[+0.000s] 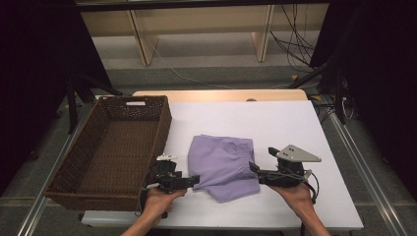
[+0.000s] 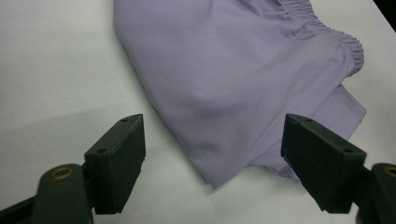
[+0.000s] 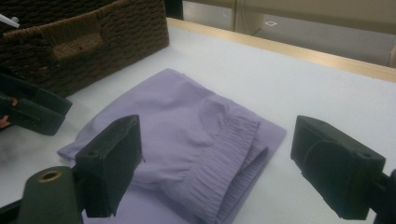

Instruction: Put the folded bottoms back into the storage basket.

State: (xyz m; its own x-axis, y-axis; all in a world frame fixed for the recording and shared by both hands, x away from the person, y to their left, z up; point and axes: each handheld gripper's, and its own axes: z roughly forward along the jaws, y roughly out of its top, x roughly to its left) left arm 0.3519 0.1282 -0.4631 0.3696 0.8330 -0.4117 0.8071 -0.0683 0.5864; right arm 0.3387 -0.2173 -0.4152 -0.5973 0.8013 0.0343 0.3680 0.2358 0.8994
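Lilac garment folded between two open grippers

Lilac garment (image 1: 224,166) — one piece, folded, with a gathered elastic waistband — lies on the white table (image 1: 275,123) just below its centre in the high view. One brown wicker basket (image 1: 74,162) stands at about 9 o'clock from the cloth, close beside it, nothing in it.

Two grippers, one in each hand. Left gripper (image 1: 193,180) sits at roughly 8 o'clock of the garment, held level and pointing toward 3 o'clock; its hand (image 1: 160,197) wraps the body from below. In the left gripper view the jaws stand wide apart, a lower corner of the fabric lying between them, the pads not pressing on it.

Right gripper (image 1: 255,169) sits at about 4 o'clock of the garment, pointing toward 9 o'clock — its tips at the cloth's edge. The right hand (image 1: 293,192) cups it from underneath. In the right gripper view its jaws gape wide, the waistband fold ahead of them, nothing clamped.
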